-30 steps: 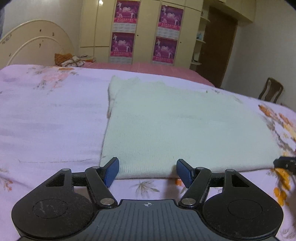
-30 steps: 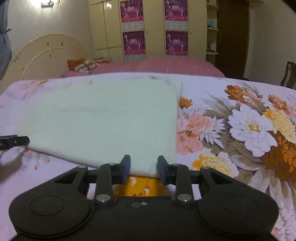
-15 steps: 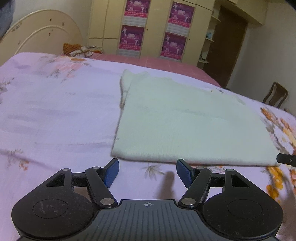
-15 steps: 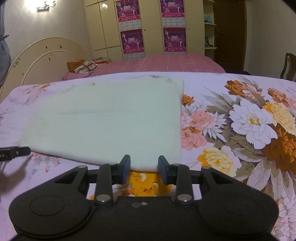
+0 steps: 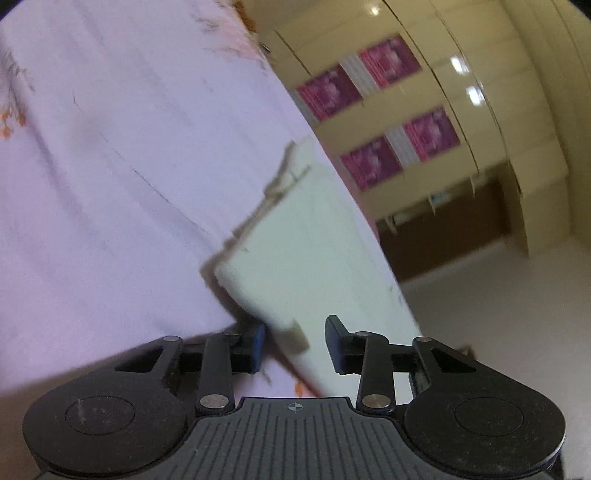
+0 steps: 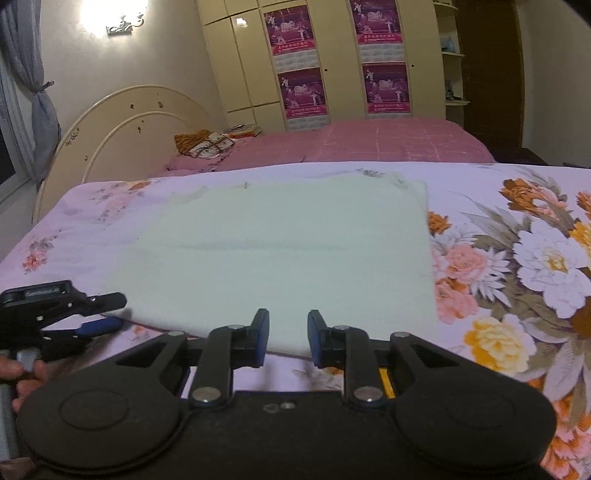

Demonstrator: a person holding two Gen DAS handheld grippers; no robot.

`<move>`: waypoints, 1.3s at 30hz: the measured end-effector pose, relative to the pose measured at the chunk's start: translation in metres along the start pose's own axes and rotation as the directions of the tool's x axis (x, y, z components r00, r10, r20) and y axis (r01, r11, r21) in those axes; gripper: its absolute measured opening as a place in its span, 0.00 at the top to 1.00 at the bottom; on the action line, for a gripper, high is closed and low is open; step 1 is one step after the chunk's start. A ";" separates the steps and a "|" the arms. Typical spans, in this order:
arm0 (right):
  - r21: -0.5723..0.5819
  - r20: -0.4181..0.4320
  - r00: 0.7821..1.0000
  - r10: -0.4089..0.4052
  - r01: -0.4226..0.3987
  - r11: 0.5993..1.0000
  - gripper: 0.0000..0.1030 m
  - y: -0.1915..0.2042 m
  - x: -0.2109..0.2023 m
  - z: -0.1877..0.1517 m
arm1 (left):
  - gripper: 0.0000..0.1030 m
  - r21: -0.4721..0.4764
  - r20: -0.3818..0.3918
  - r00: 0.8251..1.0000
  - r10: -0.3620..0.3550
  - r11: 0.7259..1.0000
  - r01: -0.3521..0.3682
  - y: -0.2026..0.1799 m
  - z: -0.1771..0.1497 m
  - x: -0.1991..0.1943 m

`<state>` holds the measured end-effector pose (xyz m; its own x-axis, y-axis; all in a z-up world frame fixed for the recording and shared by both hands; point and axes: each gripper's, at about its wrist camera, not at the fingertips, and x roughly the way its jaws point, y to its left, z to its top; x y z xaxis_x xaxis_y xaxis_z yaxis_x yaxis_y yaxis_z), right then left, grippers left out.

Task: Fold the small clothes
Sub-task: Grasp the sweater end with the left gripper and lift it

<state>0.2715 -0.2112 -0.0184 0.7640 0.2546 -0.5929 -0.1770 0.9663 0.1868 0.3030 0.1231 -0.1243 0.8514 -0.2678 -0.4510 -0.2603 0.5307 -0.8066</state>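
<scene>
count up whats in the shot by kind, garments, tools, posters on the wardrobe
pale green folded garment: 1
tools: 2, left tool and right tool, both open
magenta posters on the wardrobe: 4
total: 7

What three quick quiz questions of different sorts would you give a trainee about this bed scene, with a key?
1. True or false: the right gripper is clamped on the cloth.
2. Which is turned on its side at the cloth's near left corner? A) left gripper B) right gripper
3. Fill in: the cloth lies on a ____-print bedsheet.

Key: 1 false, it is open with the cloth's near edge between its fingers; 2 A; 3 floral.
</scene>
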 end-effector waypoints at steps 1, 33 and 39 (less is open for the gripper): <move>0.012 -0.001 1.000 0.008 -0.008 1.000 0.78 -0.001 0.003 0.002 | 0.65 -0.016 0.009 1.000 -0.003 1.000 0.003 0.000 0.001 0.003; -0.012 -0.014 0.999 0.042 -0.043 0.999 0.93 0.024 0.130 0.037 | 0.94 -0.030 0.038 0.999 -0.018 0.999 0.019 -0.014 0.048 0.098; 0.015 -0.011 0.999 0.051 -0.050 0.999 0.93 0.020 0.129 0.038 | 0.94 0.081 0.045 0.999 -0.001 0.997 -0.003 -0.032 0.059 0.088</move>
<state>0.3906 -0.1608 -0.0615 0.7473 0.3035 -0.5912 -0.2059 0.9516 0.2282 0.4133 0.1303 -0.1161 0.8713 -0.2319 -0.4326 -0.2247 0.5951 -0.7716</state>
